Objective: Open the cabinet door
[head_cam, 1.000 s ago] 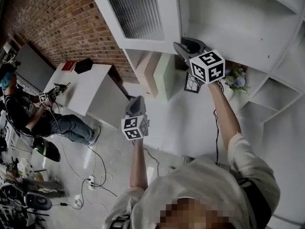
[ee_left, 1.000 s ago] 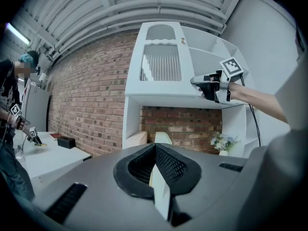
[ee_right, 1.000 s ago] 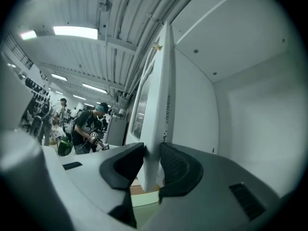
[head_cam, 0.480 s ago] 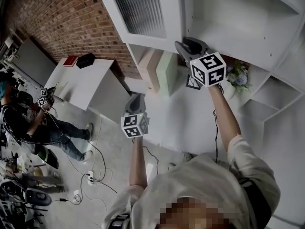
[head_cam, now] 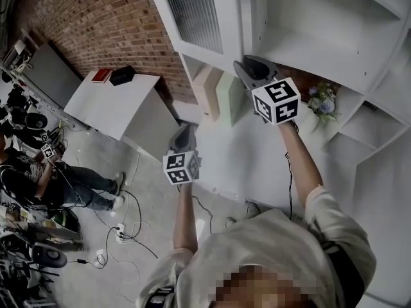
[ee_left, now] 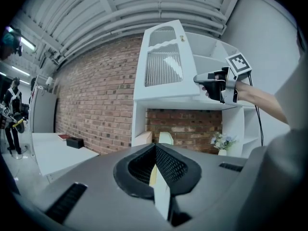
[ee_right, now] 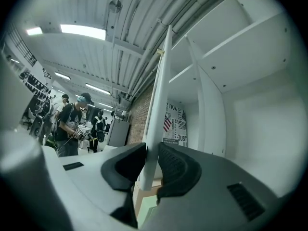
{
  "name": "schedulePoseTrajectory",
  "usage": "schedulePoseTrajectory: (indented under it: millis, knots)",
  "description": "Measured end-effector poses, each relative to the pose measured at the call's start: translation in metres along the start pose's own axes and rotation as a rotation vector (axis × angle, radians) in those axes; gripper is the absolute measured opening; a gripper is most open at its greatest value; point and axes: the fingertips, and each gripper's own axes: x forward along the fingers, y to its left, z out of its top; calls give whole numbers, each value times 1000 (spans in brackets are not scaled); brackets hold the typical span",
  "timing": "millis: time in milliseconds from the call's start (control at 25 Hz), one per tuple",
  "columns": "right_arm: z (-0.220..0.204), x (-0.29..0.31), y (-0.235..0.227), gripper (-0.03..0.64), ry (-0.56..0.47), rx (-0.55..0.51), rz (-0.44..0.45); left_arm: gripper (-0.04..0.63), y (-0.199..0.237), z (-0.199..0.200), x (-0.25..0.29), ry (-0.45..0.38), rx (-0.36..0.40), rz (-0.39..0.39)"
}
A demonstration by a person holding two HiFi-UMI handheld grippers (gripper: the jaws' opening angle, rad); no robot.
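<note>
Room: a workshop with a red brick wall (head_cam: 96, 24) behind, a pale floor (head_cam: 160, 217) and a ribbed ceiling with strip lights.
Shelf unit: a tall white unit (head_cam: 334, 37) against the brick wall, with open compartments and one upper compartment that has a door.
Cabinet door: the white cabinet door (head_cam: 205, 18), with a ribbed glass panel, stands swung partway out from the upper compartment, and its interior shows beside it.
Table: a white table (head_cam: 122, 108) stands left of the unit, near the wall.
Bystander: a person (head_cam: 38, 185) is at the far left, well apart from the unit.
Right gripper: the right gripper (ee_right: 153, 153) is raised to the door's free edge near its lower corner. Its jaws are closing, the edge runs between them and both pads lie against it.
Left gripper: the left gripper (ee_left: 155, 148) is held lower, apart from the unit, pointing toward it. Its jaws are together with nothing between them.
Lower compartment: a cream box (head_cam: 207, 92) and a pale green box (head_cam: 230, 98) stand upright side by side below the door.
Flowers: a small bunch of flowers (head_cam: 321, 101) sits on a shelf right of the right gripper.
Table items: a red book (head_cam: 101, 76) and a black box (head_cam: 122, 75) lie just beside each other at the table's far end.
Floor: cables (head_cam: 128, 223) trail across it.
</note>
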Motion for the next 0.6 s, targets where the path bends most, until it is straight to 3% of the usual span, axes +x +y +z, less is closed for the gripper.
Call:
schedulePoseTrajectory:
  millis: [600]
  knots:
    - [11,-7,46,95,-2,-32,24,26,19,5,-33,-11,8,61]
